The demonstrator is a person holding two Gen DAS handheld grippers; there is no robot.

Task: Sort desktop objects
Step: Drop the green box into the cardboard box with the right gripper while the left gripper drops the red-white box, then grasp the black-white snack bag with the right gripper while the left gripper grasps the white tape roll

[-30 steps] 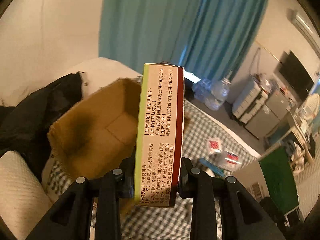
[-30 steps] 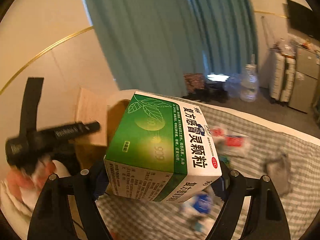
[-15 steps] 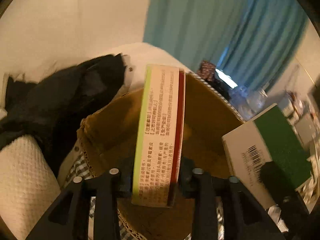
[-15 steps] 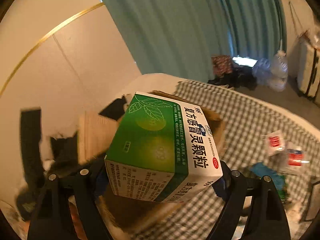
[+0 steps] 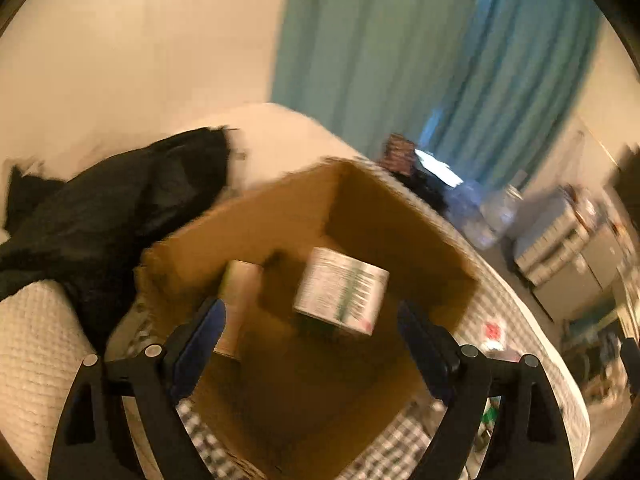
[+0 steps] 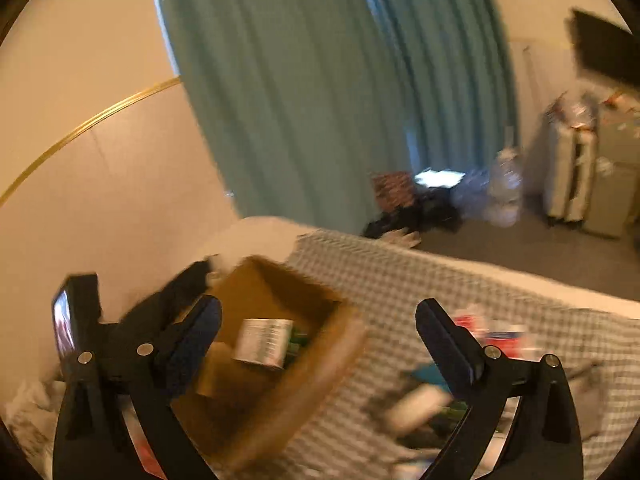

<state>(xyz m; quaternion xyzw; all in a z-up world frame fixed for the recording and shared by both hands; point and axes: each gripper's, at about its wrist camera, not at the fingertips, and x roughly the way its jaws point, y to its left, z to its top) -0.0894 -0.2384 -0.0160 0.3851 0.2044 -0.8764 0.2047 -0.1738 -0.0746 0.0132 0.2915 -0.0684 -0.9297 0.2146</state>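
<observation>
1. Over the cardboard box (image 5: 400, 216), left wrist view: left gripper (image 5: 310, 326) spread and widening, nothing between the pads. Green-and-white medicine box (image 5: 340, 290) inside the carton, tilted; slim medicine box (image 5: 240, 304) near the carton's left wall. Black garment (image 5: 112, 204) beside the carton.
2. Right wrist view: right gripper (image 6: 318, 330) spread and widening, empty. Carton on checked cloth (image 6: 400, 280); blurred packets (image 6: 492, 332) lie on the cloth to its right.
</observation>
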